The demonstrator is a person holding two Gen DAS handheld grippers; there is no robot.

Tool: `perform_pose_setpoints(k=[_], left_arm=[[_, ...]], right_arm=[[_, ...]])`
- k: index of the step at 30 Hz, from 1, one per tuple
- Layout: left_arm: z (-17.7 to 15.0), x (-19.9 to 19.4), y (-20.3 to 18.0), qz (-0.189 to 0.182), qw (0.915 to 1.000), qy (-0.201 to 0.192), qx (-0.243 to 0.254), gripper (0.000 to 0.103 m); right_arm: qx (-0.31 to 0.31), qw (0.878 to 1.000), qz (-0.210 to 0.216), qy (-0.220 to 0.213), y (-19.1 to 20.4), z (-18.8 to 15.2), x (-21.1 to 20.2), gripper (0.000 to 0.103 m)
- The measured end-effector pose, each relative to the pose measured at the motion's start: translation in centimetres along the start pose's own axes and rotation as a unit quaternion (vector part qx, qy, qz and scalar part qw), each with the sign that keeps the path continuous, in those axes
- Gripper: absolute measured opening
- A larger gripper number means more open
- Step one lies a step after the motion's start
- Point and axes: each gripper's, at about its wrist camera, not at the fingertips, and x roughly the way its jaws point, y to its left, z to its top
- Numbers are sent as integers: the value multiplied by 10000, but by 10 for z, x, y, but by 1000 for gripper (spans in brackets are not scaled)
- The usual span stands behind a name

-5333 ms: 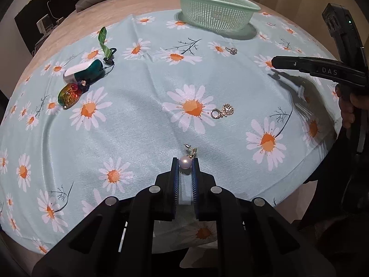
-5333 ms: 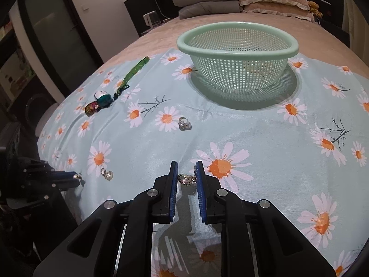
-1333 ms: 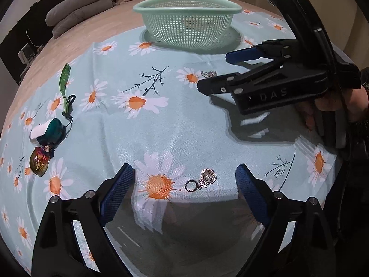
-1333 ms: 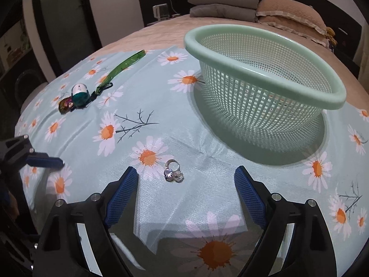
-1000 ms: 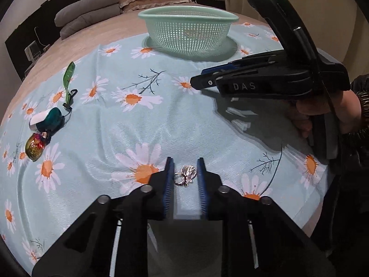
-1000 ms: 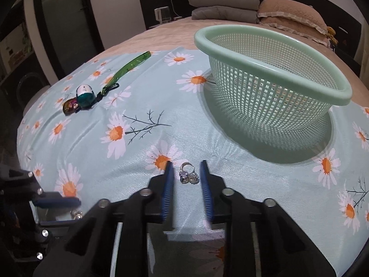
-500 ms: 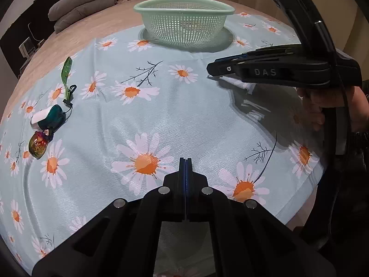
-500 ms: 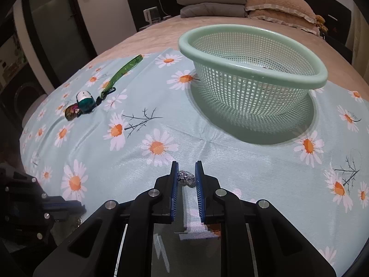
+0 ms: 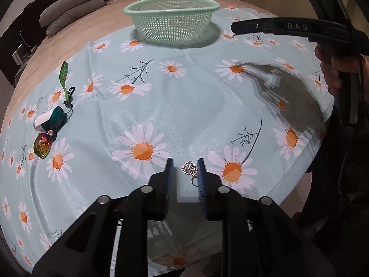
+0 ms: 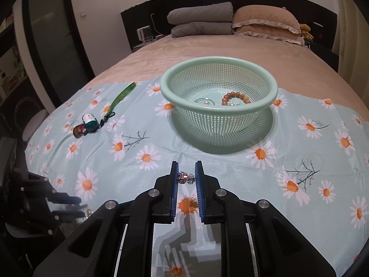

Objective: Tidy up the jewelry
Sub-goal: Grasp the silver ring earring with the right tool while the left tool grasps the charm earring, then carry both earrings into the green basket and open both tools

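A green mesh basket stands at the far side of the daisy cloth; it also shows in the left wrist view. It holds a bead bracelet and a pearl earring. My right gripper is shut on a sparkly crystal earring and holds it above the cloth, short of the basket. My left gripper is partly open near the cloth's front edge. A round silver earring lies between its fingers, against the right one; nothing is gripped.
A keychain with a teal-white charm, an iridescent charm and a green strap lies at the left. The cloth's front edge drops off beside my left gripper. Pillows and folded blankets lie beyond the basket.
My left gripper has opened partway and the round silver earring shows between its fingers. My right gripper has risen with the crystal earring, so the basket's inside is in view.
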Motion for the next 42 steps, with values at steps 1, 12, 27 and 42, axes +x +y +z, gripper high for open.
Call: perform_pose_setpoints(k=[1,12,27,42], left_arm=[[-1,2,-2,-56,10000,18,-14,32],[-3,17,0,-301,9993,155,-161,16],[79,-30,22,343,9979,-403,382,16],[245,0,51,46,9943,-738,766,16]], right_arm=[[-8,10000,33,1,1,0,-1,14],[-280,9995,113,-41,16,-4,-16,14],[-686,9962,-309,-435,-5,44,-49,14],[-961,9944,-437,-72,-44,131,20,14]])
